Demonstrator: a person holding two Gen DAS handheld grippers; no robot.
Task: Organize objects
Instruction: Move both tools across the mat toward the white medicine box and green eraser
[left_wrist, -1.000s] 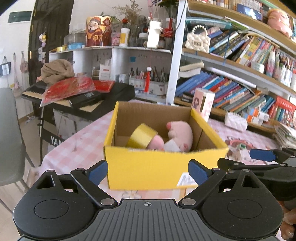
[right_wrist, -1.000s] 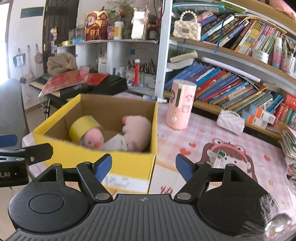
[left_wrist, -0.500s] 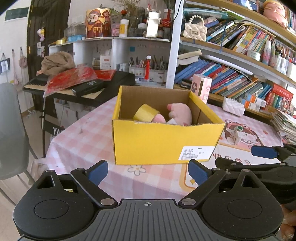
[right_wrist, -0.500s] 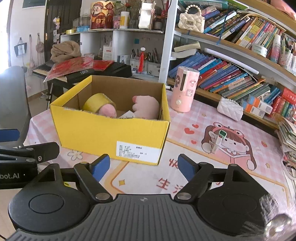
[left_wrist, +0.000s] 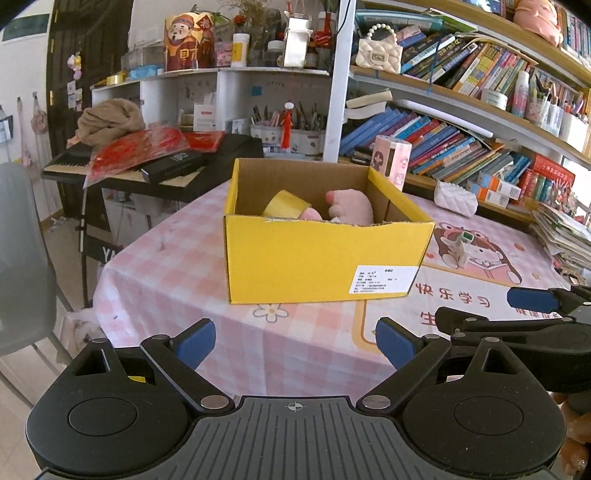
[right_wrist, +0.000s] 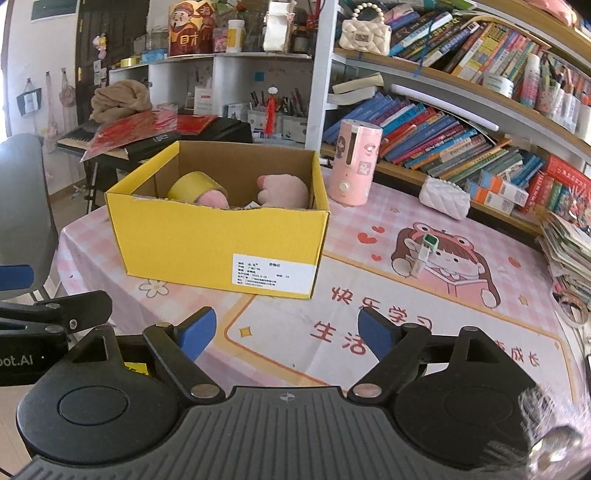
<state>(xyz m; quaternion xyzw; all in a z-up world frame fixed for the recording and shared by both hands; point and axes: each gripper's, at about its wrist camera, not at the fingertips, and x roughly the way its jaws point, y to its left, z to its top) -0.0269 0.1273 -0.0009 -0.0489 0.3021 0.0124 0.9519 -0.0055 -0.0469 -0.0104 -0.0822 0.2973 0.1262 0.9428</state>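
A yellow cardboard box (left_wrist: 295, 258) (right_wrist: 207, 243) stands on the pink checked tablecloth. Inside it lie a pink plush toy (left_wrist: 351, 206) (right_wrist: 284, 190) and a yellow tape roll (left_wrist: 286, 206) (right_wrist: 190, 184). My left gripper (left_wrist: 295, 341) hangs open near the table's front edge, well short of the box, with nothing between its fingers. My right gripper (right_wrist: 284, 332) sits over the printed mat, its jaws opening and empty. Each gripper shows at the edge of the other's view.
A pink cylinder (right_wrist: 354, 162) stands behind the box. A small white and green stick (right_wrist: 424, 254) lies on the cartoon mat (right_wrist: 406, 295). A white quilted pouch (right_wrist: 443, 195), stacked papers (right_wrist: 569, 243), bookshelves, a keyboard (left_wrist: 159, 162) and a grey chair (left_wrist: 18, 258) surround the table.
Both grippers have drawn back from the box, which now looks smaller and farther away. The right gripper's jaws have spread wider. The box and its contents have stayed put.
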